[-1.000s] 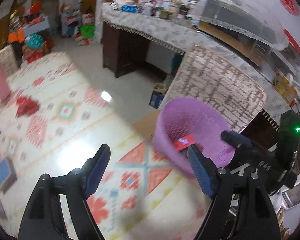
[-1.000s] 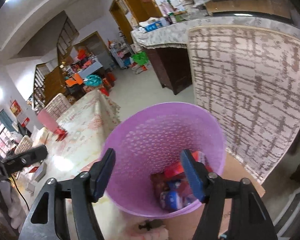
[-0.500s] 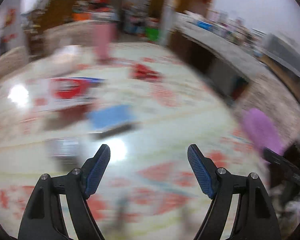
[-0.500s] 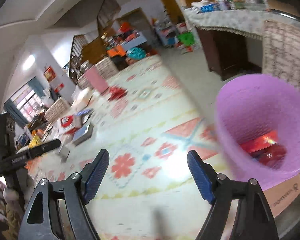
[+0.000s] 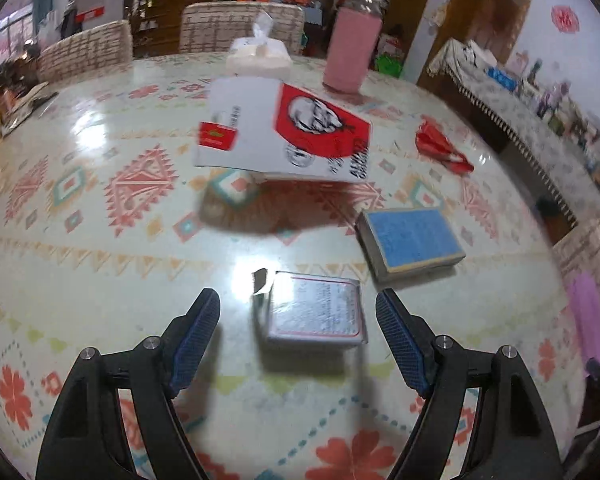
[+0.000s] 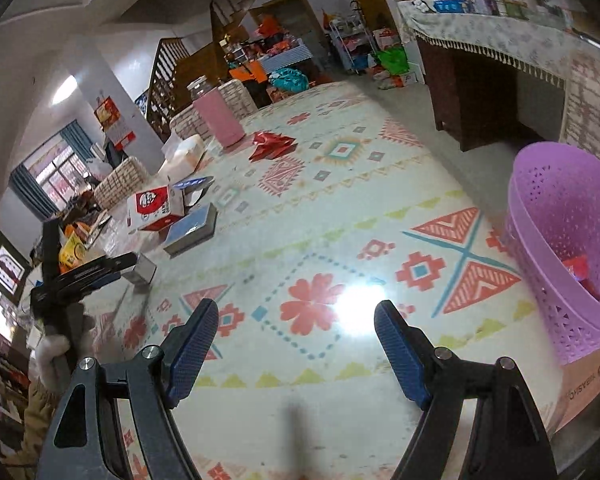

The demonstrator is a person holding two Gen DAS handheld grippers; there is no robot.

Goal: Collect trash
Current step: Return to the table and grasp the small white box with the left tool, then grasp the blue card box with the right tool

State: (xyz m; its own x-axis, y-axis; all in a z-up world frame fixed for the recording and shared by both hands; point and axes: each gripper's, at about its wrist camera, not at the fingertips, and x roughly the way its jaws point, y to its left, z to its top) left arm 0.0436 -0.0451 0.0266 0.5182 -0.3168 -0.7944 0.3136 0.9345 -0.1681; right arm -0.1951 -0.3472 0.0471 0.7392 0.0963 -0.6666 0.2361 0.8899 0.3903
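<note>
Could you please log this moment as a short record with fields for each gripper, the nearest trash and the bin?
left gripper: open, empty, aimed at the small silver box
right gripper: open, empty, above the patterned table
other trash: blue box, KFC carton, red wrapper
purple basket: at the table edge, red packets inside

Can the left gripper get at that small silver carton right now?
Probably yes. The left gripper is open, the silver carton lies between and just ahead of its fingers, and nothing stands between them; the blue book sits apart.
</note>
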